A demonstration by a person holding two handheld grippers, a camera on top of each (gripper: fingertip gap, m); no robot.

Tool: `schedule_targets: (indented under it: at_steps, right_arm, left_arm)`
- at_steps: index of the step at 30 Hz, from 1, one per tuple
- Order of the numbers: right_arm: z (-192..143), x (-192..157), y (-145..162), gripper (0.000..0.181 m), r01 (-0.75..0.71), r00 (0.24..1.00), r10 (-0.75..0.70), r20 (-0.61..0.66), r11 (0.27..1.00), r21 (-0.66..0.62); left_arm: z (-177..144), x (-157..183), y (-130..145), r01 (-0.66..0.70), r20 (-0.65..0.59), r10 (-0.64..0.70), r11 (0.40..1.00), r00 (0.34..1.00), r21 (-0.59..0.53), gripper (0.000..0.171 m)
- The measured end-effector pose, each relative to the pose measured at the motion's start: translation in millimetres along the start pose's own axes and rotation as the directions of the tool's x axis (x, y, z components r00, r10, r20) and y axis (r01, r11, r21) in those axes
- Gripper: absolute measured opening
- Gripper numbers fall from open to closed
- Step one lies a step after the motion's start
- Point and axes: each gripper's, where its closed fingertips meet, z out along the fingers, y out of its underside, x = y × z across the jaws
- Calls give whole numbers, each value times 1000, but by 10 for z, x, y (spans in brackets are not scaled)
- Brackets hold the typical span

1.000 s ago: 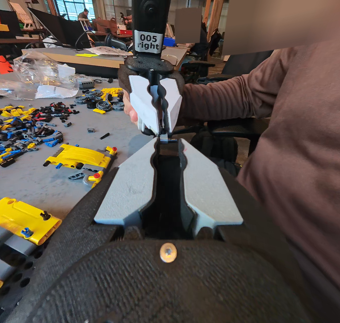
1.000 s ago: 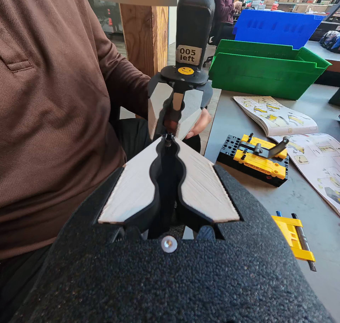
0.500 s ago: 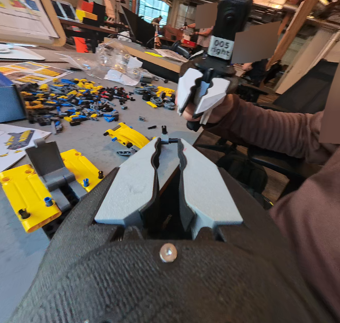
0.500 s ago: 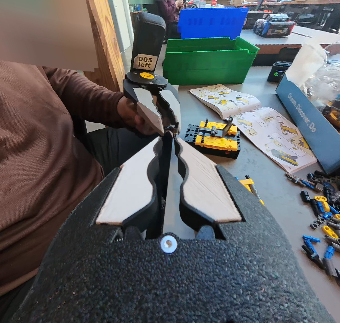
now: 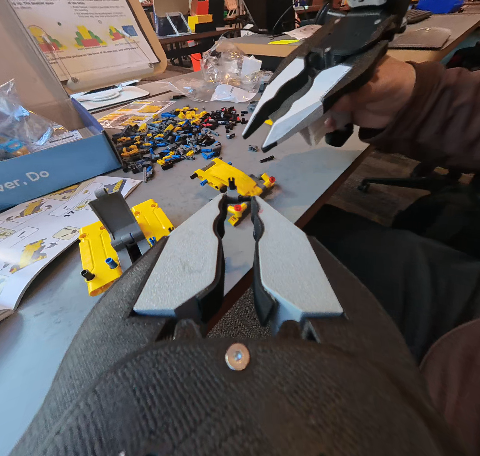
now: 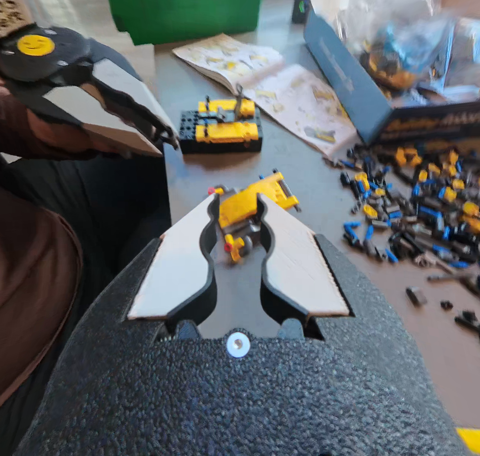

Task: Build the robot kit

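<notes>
Fingertips of the left gripper [image 5: 237, 198] pinch a small grey-and-black connector piece [image 5: 235, 195] above the table edge [image 5: 335, 184]. Farther right, the right gripper [image 6: 236, 197] tilts downward, fingers spread and empty, over a yellow toy assembly [image 6: 249, 204] near loose parts [image 6: 415, 210].

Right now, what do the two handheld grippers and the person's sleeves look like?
Each gripper has a black, grainy-textured body with one silver screw and two flat, pale grey tapered fingers with wavy black inner edges: the left gripper, the right gripper. Each handle carries a white label; the left also has a yellow smiley sticker. The person wears a brown long sleeve.
</notes>
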Motion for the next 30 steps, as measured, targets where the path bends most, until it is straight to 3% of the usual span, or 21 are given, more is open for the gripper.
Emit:
schedule_targets:
  at_steps: [3,7,15,18,22,30]
  right_arm:
    - [20,62,81,29,-18,1000,18,-20,1000,-15]
    - [90,-52,5,21,19,1000,-19,-2,1000,-1]
    - [460,-503,-276,9,-83,992,79,96,996,39]
    - [530,-586,-337,4,-106,986,99,137,993,45]
    - [548,-619,-357,9,-119,982,109,156,992,53]
    - [627,-635,-391,5,-62,991,55,121,997,56]
  left_arm:
    - [13,-4,36,12,-7,-12,1000,1000,-9,15]
    - [-7,-51,40,-26,28,26,1000,999,-3,15]
    - [-20,-33,33,-335,147,337,942,930,-35,15]
    - [-22,-78,59,-336,168,340,940,925,-52,16]
    - [-39,-142,64,-316,177,322,947,930,-58,16]
    - [-25,-92,68,-346,181,354,935,918,-74,15]
